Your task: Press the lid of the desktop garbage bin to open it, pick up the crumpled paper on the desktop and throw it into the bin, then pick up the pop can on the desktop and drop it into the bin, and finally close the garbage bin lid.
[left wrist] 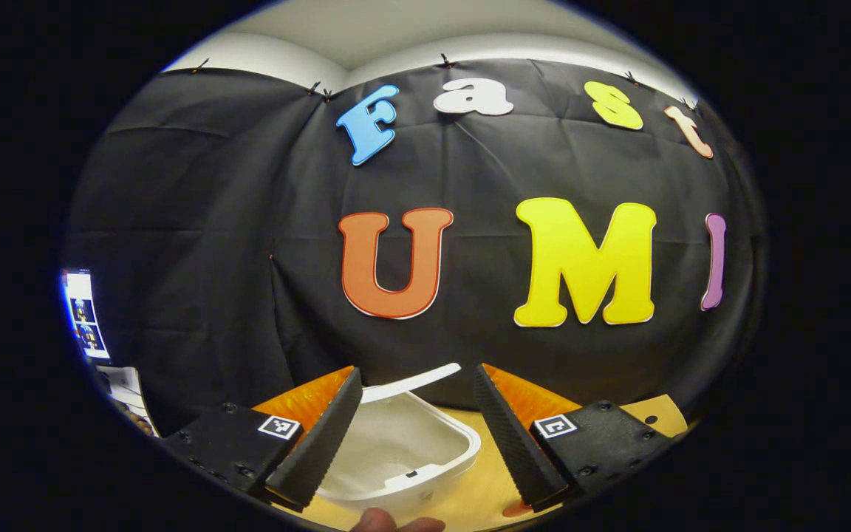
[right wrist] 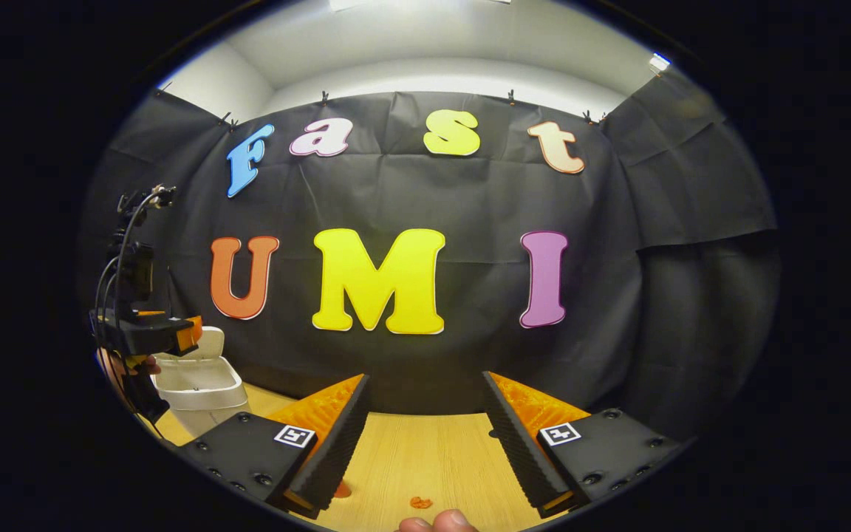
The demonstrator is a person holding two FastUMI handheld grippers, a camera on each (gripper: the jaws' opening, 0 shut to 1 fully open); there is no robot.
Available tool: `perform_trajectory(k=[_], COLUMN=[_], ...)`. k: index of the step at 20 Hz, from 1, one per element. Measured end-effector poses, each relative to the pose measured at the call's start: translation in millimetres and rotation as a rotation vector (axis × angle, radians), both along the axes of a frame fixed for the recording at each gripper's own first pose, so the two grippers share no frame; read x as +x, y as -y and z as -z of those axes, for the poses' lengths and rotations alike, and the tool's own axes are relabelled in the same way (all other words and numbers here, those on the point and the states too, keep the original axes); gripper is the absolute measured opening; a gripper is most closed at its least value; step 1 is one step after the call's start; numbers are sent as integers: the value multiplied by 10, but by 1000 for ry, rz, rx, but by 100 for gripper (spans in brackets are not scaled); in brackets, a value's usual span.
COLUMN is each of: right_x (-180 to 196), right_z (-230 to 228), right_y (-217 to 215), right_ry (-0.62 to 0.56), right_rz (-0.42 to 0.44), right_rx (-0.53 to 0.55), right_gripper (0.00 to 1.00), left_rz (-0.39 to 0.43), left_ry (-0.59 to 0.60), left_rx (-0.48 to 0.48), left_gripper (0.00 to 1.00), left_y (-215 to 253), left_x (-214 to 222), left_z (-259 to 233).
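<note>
The white desktop bin (left wrist: 403, 451) stands open on the wooden table, its lid (left wrist: 414, 382) tipped up at the back, and the part of its inside that I see looks bare. My left gripper (left wrist: 418, 436) hangs open just above and in front of the bin's mouth, nothing between its fingers. In the right gripper view the same bin (right wrist: 200, 384) sits far left, with the left gripper (right wrist: 148, 332) and the hand holding it above it. My right gripper (right wrist: 425, 436) is open over bare table (right wrist: 425, 458).
Black cloth wall stands close behind the bin and table. A lit screen (left wrist: 86, 314) is at the far left of the left gripper view. Small orange scraps (right wrist: 419, 502) lie on the wood near the right gripper. Fingertips (left wrist: 396, 523) show at the bottom edge.
</note>
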State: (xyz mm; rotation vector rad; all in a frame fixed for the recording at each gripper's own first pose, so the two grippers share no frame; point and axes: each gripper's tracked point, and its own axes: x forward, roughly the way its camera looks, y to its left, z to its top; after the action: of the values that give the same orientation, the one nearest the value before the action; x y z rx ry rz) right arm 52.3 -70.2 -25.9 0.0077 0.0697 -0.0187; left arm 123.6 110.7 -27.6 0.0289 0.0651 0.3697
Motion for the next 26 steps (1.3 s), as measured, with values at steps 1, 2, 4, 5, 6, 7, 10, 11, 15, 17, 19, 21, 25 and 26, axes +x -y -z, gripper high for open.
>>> perform_trajectory(k=[1,2,4,5,6,7,10,11,15,17,19,21,25,26], right_x=[-11,-24,-55,-73,-88,-104,-159,-177,-217,-236,-247,-275,-302,-310], right_z=[-13,-30,-42,-47,-54,-57,-70,-70,27,139,268,392,699,774], right_y=[15,35,73,83,94,118,159,171,236,260,269,294,322,312], right_ry=[4,8,13,17,19,21,27,28,10,-16,-48,-77,-147,-164], right_rz=[6,12,21,25,28,35,49,51,62,60,50,46,27,17], right_rx=[3,1,1,3,3,2,6,7,9,10,12,9,-1,-1], right_gripper=[94,94,94,94,94,94,94,94,94,94,94,94,93,94], left_rz=[12,27,56,73,93,108,159,179,269,304,337,362,384,389], left_ry=[5,6,13,13,13,11,19,25,25,3,-11,-12,-23,-28], left_rx=[3,3,-1,-8,-18,-28,-51,-54,-50,-42,-45,-48,-34,-32], left_gripper=[99,99,99,99,99,99,99,99,98,98,98,98,99,99], left_y=[30,72,143,194,243,277,390,435,668,789,912,1025,1185,1217], left_x=[-5,-17,-60,-67,-84,-94,-156,-174,-265,-338,-436,-556,-742,-776], left_z=[-14,-38,-83,-80,-75,-64,-74,-82,-47,25,74,101,171,178])
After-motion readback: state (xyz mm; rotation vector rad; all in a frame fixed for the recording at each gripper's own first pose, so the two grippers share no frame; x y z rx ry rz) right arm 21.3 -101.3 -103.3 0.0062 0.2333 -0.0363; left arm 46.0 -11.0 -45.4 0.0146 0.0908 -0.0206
